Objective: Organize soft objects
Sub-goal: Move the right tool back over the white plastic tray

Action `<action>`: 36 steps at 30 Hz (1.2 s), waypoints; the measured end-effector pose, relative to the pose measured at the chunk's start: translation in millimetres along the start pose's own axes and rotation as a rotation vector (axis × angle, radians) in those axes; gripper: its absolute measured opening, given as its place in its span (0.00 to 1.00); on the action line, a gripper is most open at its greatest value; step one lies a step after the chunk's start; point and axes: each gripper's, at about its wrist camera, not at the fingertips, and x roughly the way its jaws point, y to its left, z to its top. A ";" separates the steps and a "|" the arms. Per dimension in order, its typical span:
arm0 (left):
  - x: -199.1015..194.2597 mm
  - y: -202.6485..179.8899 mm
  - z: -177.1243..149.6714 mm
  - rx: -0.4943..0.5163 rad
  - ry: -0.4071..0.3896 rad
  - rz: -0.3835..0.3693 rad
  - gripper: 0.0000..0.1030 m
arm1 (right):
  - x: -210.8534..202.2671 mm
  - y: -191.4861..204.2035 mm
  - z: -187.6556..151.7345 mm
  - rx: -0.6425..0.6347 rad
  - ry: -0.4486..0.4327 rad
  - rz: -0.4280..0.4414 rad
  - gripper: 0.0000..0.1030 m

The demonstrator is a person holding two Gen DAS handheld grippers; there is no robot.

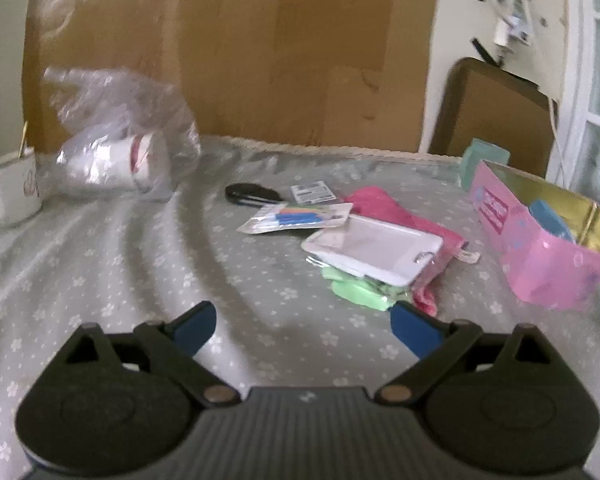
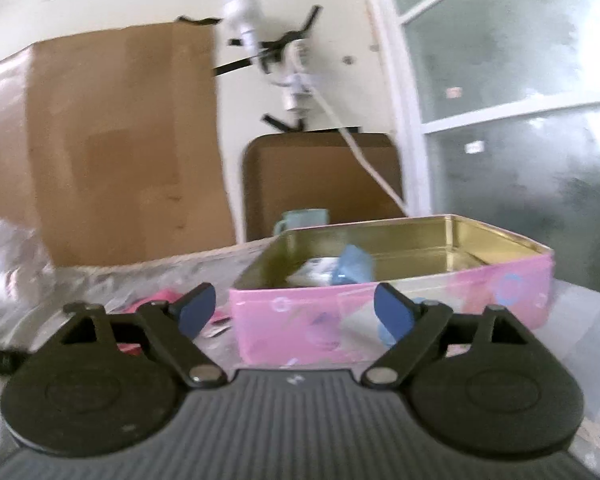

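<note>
1. Blue-padded fingers of the left gripper [image 1: 302, 330] spread wide, nothing between them, above the grey floral cloth [image 1: 120, 280] covering the desk.
2. At 1 o'clock, just beyond the right finger: green soft item [image 1: 356, 294] under a white packet [image 1: 374, 252], on a pink cloth [image 1: 384, 206].
3. Right gripper [image 2: 296, 312] fingers equally wide, empty, facing the pink tin [image 2: 460, 300].
4. Blue soft item [image 2: 352, 266] lies inside the tin.
5. Far 10 o'clock, left view: white mug [image 1: 10, 196], crumpled plastic bag [image 1: 124, 148].
</note>
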 end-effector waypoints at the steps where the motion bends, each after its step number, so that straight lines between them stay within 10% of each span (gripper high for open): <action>1: 1.4 -3.2 -5.0 0.027 -0.008 0.013 0.93 | -0.8 -0.8 -0.4 0.003 -0.006 -0.013 0.88; 10: -24.0 -22.7 -14.2 0.141 -0.156 0.017 1.00 | -7.9 7.2 -3.1 -0.064 -0.058 -0.040 1.00; 25: -27.8 -17.7 -14.4 0.113 -0.171 -0.058 1.00 | 19.5 -16.9 -6.9 0.093 0.167 -0.107 1.00; 36: -37.5 -21.6 -19.0 0.135 -0.232 -0.059 1.00 | -4.5 3.9 -8.7 -0.013 0.053 -0.120 1.00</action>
